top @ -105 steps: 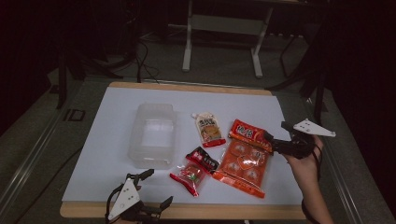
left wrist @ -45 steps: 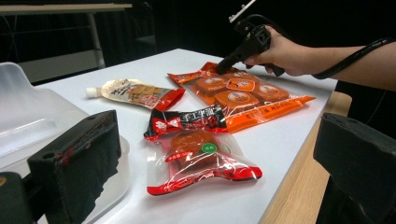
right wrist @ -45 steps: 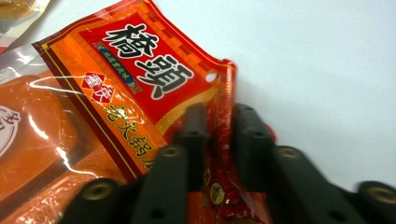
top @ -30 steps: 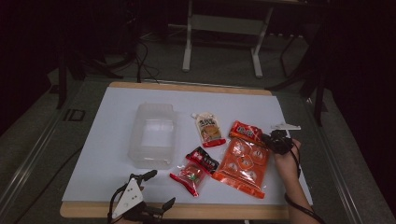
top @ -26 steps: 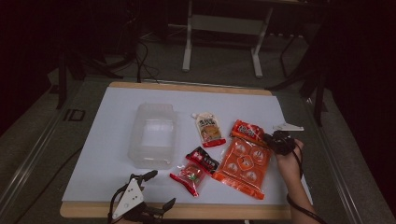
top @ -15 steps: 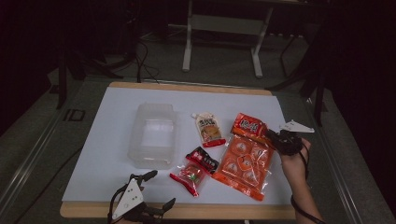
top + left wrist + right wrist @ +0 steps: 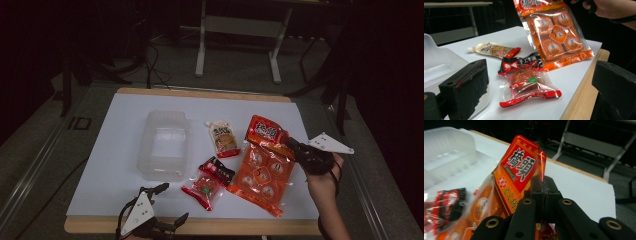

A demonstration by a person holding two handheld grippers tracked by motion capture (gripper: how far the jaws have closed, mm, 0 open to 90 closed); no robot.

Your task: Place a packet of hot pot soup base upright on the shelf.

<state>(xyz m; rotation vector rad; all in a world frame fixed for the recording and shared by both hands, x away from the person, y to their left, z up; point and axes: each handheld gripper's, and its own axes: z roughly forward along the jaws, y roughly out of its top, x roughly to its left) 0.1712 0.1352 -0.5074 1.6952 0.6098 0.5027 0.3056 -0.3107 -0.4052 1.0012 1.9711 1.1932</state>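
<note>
Four snack packs and a tub share the white table (image 7: pixel 125 165), which is the biggest thing here, with a wooden edge showing along its near side. Next in size is the clear plastic container (image 7: pixel 164 145), sitting open toward the left of the middle.

Then comes the large orange packet (image 7: pixel 262 170), with its red printed header and six round pieces visible through the film. Its top end is raised off the table at the right while the bottom edge slopes down toward the surface; in the left gripper view it hangs tilted above the far corner. The right gripper (image 7: pixel 295 147) has its jaws clamped tight on the header of that packet, the person's hand behind it at the right edge of the table.

The left gripper (image 7: pixel 172 205) sits low at the near edge, jaws spread wide apart with nothing between them.

Smaller again, the red and clear snack pack (image 7: pixel 530 87) lies flat just in front of those open jaws, touching the black and red pack (image 7: pixel 521 63) behind it. Smallest, the pale sauce pouch (image 7: pixel 223 138) lies between the container and the orange packet.
</note>
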